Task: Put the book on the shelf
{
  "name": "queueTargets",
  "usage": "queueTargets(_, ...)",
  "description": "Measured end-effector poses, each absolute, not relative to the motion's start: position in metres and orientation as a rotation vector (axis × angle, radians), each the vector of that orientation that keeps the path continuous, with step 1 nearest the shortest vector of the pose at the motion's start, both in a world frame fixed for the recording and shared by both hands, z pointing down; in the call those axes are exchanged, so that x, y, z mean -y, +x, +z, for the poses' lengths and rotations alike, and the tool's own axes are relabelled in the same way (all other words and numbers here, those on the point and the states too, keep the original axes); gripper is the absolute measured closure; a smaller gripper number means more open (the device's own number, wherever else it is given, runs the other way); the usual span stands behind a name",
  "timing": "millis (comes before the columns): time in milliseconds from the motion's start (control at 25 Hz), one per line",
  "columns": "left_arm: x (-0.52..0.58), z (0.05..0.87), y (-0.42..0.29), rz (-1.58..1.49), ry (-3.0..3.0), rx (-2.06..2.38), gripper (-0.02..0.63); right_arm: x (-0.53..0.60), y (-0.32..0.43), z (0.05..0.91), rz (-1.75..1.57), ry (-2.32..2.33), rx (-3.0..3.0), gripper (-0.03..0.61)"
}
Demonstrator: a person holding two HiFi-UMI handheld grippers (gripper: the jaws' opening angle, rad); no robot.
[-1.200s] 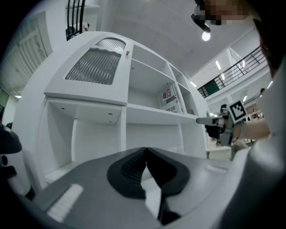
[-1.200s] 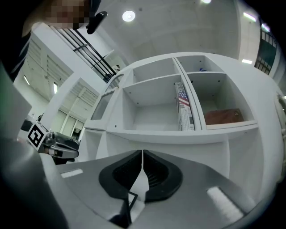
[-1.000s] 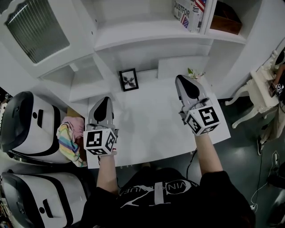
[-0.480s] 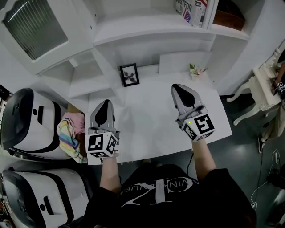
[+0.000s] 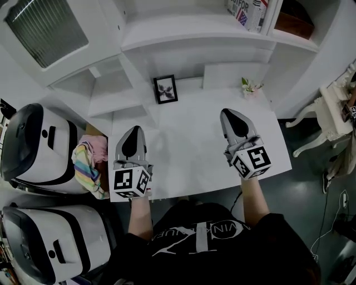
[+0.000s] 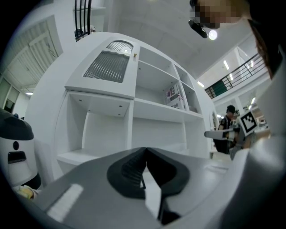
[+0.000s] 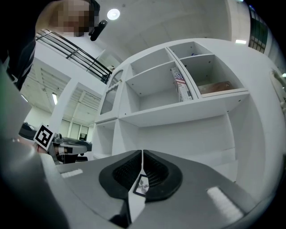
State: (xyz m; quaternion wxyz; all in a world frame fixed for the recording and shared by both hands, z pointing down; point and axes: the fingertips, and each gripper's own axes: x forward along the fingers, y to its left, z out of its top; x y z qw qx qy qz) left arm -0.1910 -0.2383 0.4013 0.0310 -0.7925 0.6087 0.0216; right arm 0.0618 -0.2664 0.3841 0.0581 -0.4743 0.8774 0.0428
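The book (image 5: 248, 10), with a flag-patterned cover, stands upright on the upper shelf (image 5: 194, 34) at the back right. It also shows in the right gripper view as the book (image 7: 180, 85) and in the left gripper view as the book (image 6: 175, 95). My left gripper (image 5: 135, 129) hovers over the white desk (image 5: 189, 156) at its left side, shut and empty. My right gripper (image 5: 226, 113) is over the desk's right side, also shut with nothing in it. In their own views the left gripper (image 6: 145, 150) and right gripper (image 7: 142, 153) both point at the shelf unit, far below the book.
A small framed picture (image 5: 166, 89) and a flower sprig (image 5: 249, 86) stand at the desk's back. A brown box (image 5: 293, 24) sits in the compartment right of the book. White rounded machines (image 5: 39, 150) and a striped cloth (image 5: 88, 167) lie to the left, white furniture (image 5: 336, 108) to the right.
Both grippers have drawn back from the shelf toward the desk's near edge, still shut and empty. The head view has shifted slightly.
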Motion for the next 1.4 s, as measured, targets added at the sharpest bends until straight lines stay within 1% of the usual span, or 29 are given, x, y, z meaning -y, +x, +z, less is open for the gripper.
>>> queueTargets(1400,0.249,0.404,-0.191,0.033,-2.474,-1.892,0.614,0.275,0.074,0.405,0.026,-1.513,-2.642,0.561)
